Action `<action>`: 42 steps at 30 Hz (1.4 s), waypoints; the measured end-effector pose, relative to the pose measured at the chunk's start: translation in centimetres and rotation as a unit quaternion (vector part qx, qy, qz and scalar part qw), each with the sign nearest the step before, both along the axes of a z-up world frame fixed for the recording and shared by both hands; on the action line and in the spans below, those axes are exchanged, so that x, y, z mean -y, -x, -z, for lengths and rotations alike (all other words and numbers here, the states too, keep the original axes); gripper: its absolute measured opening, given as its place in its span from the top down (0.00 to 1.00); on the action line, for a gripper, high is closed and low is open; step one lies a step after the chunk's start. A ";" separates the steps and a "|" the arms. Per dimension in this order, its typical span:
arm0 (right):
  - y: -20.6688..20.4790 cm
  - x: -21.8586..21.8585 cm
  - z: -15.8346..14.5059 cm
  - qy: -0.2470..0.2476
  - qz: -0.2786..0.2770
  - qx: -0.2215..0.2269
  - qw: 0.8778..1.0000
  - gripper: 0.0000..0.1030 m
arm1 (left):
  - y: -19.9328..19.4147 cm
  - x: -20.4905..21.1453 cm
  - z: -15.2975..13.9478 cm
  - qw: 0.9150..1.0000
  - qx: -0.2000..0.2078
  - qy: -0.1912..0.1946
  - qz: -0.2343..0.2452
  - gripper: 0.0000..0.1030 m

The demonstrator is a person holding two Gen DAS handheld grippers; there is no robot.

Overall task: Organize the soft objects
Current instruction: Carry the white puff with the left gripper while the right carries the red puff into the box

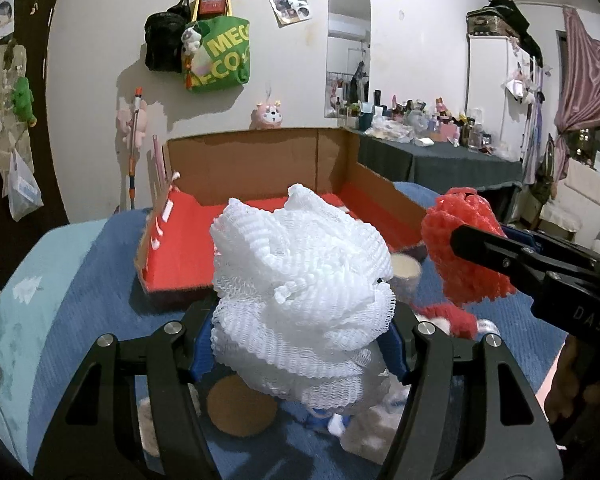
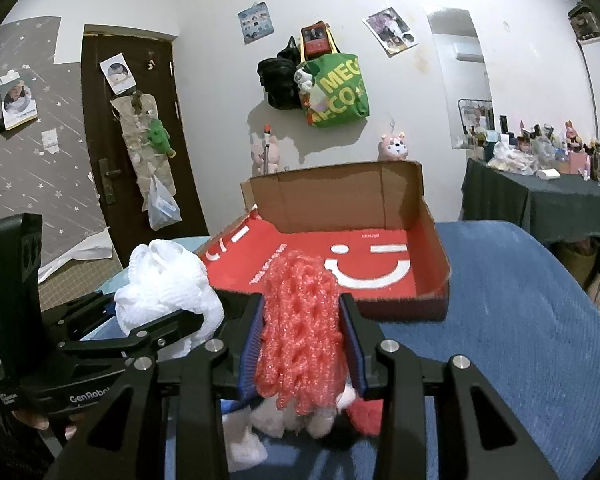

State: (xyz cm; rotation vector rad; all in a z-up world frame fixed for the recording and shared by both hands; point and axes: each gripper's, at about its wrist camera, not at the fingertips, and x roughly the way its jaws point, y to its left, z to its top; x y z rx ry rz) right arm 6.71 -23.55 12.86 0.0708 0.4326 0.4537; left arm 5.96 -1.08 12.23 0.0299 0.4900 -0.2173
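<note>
Nearest the left wrist camera, we are gripping a white foam fruit net (image 1: 304, 292) between the blue pads of the left gripper (image 1: 300, 344); the bundle is bulging well above the fingertips and is hanging clear of the blue blanket (image 1: 80, 300). Beneath it, small soft items are lying on the blanket: a round brown pad (image 1: 242, 410), some white fluffy pieces (image 1: 372, 428), and a red plush item (image 1: 456, 318) just to the right. Beside these, the right gripper (image 1: 456, 240) is entering from the right edge, and we are seeing it clamped on a red foam fruit net (image 1: 460, 248).

Closest to the right wrist camera, we are holding that same red foam fruit net (image 2: 300, 328) squeezed between the blue pads of the right gripper (image 2: 302, 340), its top rising above the fingers. Below it, white and red plush pieces (image 2: 284, 416) are resting on the blanket. To the left, the left gripper (image 2: 168, 320) is carrying the white foam fruit net (image 2: 164, 284) at about the same height.

Just beyond both nets, an open cardboard box (image 2: 432, 248) with a red floor bearing a white smiley is sitting on the blanket, its back flap standing upright; neither net is inside it. Between box and nets, a small cup with a pale interior (image 1: 406, 270) is standing near the box corner.

Farther back, a green tote bag (image 2: 340, 92) is hanging on the white wall, a dark door (image 2: 132, 140) is standing at left, and a cluttered table under a dark cloth (image 2: 540, 204) is standing at right.
</note>
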 end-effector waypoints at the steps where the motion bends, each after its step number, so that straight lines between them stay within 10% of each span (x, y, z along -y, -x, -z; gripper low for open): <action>1: -0.2 -0.1 -0.3 0.000 -0.001 0.002 1.000 0.62 | -0.4 -0.1 -0.3 1.000 0.000 0.000 0.001 0.38; 22: -15.5 -3.1 -3.2 0.058 -0.053 -0.049 0.996 0.62 | -16.3 -1.1 -1.4 0.995 -0.089 -0.045 0.019 0.38; 42: -29.7 -6.7 2.7 0.161 -0.040 -0.214 0.963 0.62 | -28.0 -0.3 3.5 0.974 -0.215 -0.065 0.010 0.38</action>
